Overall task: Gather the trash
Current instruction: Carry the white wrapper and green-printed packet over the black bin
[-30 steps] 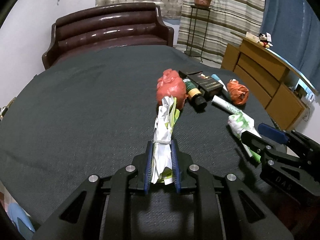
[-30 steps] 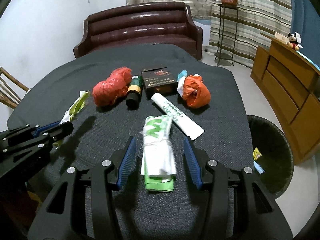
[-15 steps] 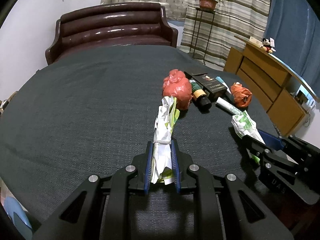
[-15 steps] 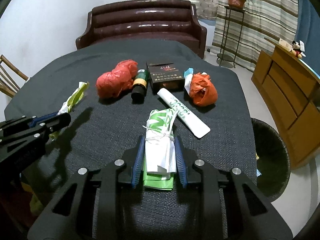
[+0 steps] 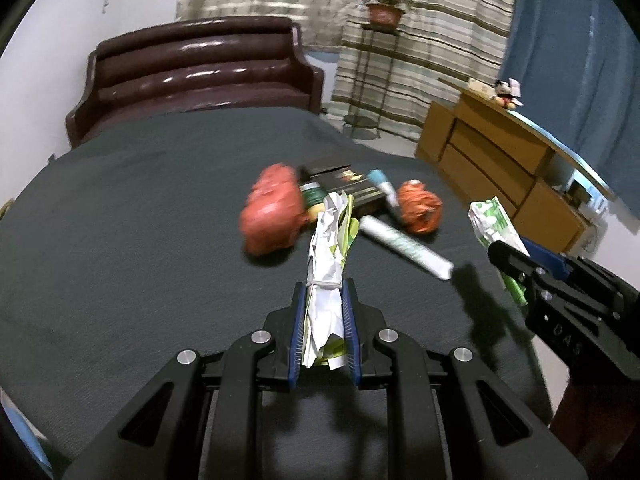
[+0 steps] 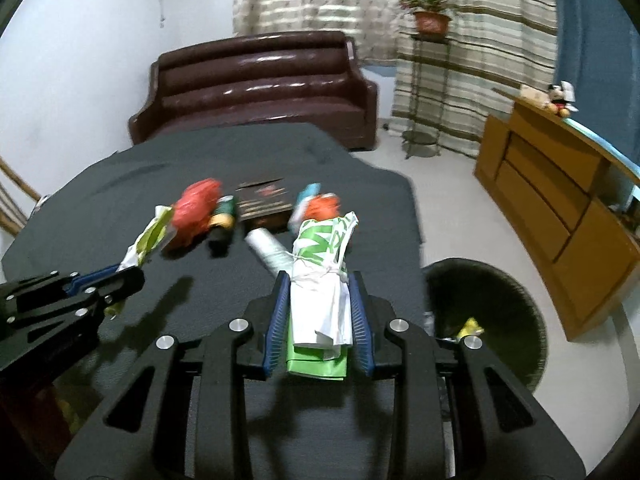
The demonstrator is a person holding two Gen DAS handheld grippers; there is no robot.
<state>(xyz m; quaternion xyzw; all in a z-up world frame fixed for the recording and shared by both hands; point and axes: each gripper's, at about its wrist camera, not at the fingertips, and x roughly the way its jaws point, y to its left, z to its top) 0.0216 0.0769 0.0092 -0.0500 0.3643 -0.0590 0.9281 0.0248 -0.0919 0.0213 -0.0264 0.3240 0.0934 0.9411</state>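
- Left gripper (image 5: pixel 324 332): jaws closed tight on white-yellow paper bundle (image 5: pixel 326 272), gripped at tied waist so it won't splay; lifted off bench (image 5: pixel 140 240).
- Ahead of jaws: red bag (image 5: pixel 272 216), bottle, box, tube left on bench.
- Right gripper (image 6: pixel 318 320): jaws clamped on green-white bag bundle (image 6: pixel 320 280); bin (image 6: pixel 488 312) just right, prob. drop spot.

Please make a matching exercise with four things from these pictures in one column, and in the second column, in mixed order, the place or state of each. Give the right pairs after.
Things:
1. white and yellow-green bundle
2. white and green bundle
3. black basket
4. potted plant

Places or states:
A. on the floor beside the table
B. held in the right gripper
C. on a tall metal stand
D. held in the left gripper

Pairs: 1-D, 2-B, 3-A, 4-C
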